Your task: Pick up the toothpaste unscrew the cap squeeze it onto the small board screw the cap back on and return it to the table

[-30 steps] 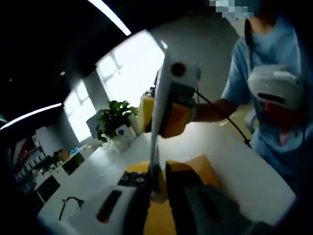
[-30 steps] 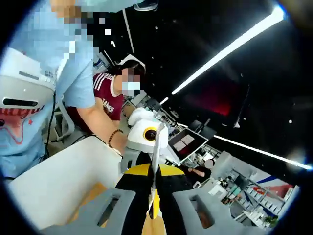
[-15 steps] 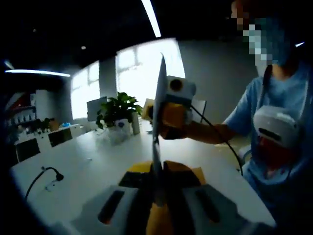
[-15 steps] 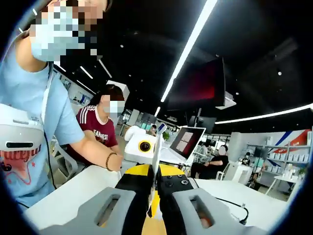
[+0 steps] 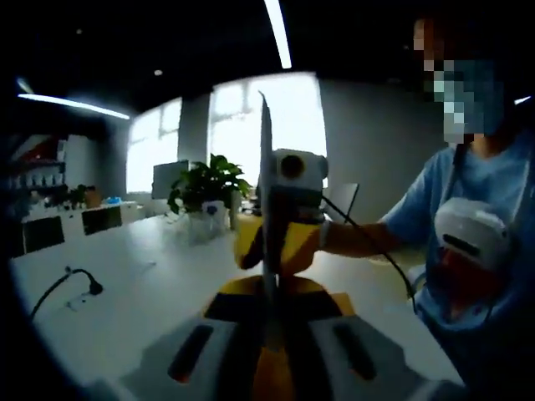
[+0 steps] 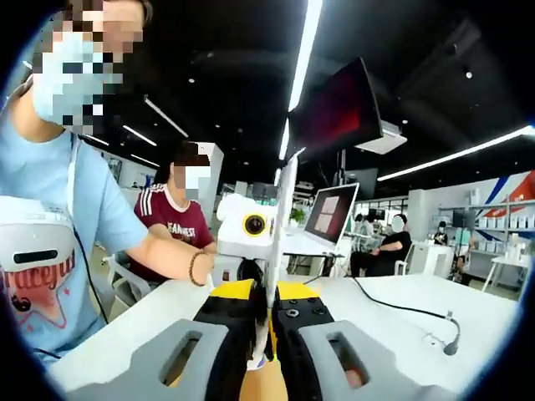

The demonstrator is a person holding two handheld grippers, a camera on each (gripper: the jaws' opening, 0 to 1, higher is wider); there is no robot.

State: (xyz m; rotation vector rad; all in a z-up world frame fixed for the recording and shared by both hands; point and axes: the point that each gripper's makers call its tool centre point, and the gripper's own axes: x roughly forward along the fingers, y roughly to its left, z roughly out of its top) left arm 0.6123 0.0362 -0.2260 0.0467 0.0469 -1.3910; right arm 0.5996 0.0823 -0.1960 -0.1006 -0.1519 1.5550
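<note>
both grippers raised above the white table (image 5: 125, 292), facing each other, with the toothpaste tube (image 5: 266, 175) between them, seen edge-on as a thin upright strip in both views. left gripper (image 5: 269, 330): jaws drawn narrow, pinched on the lower end of the tube (image 6: 281, 225). right gripper (image 6: 266, 322): jaws likewise near shut on the tube's other end, something pale and small between the tips, likely the cap, though too hidden to be sure. the opposite gripper shows beyond the tube in each view. a tan board (image 5: 347, 288) lies on the table just under the hands, near the person's edge; plant (image 5: 205, 188) and a black cable (image 5: 63, 280) sit toward the far side, well apart. judgement: the tube is lifted off the table and this looks like the cap-turning stage, cannot tell whether unscrewing or screwing back; no paste visible on the board. next move calls for one gripper holding the tube steady while the other twists about the tube's long axis, keeping the thin tube from buckling.
</note>
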